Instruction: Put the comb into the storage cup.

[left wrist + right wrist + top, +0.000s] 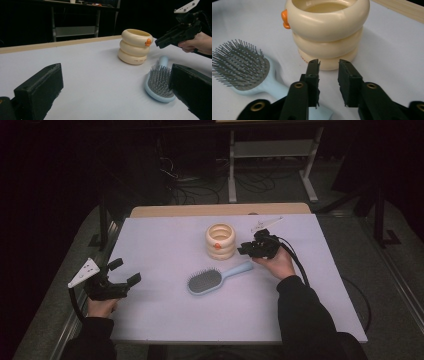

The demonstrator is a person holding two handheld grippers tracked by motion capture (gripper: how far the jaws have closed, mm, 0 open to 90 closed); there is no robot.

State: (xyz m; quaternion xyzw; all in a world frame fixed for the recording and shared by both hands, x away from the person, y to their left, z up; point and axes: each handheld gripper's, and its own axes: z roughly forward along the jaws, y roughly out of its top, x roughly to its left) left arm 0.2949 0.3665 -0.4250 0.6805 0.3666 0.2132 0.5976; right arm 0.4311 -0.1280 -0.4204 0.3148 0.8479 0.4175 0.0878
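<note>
White table, cream ringed cup, blue hairbrush

The cup, made of three stacked rings, is seen as smooth, glossy cream plastic with an orange beak of the same sheen. The brush is moulded in pale blue plastic with a soft satin finish; its grey pad is set with thin, stiff pins. The counter is covered by a matt, pale lilac sheet, with bare light wood shown along its far edge. The tool pads are matt black and roughly textured.
</note>
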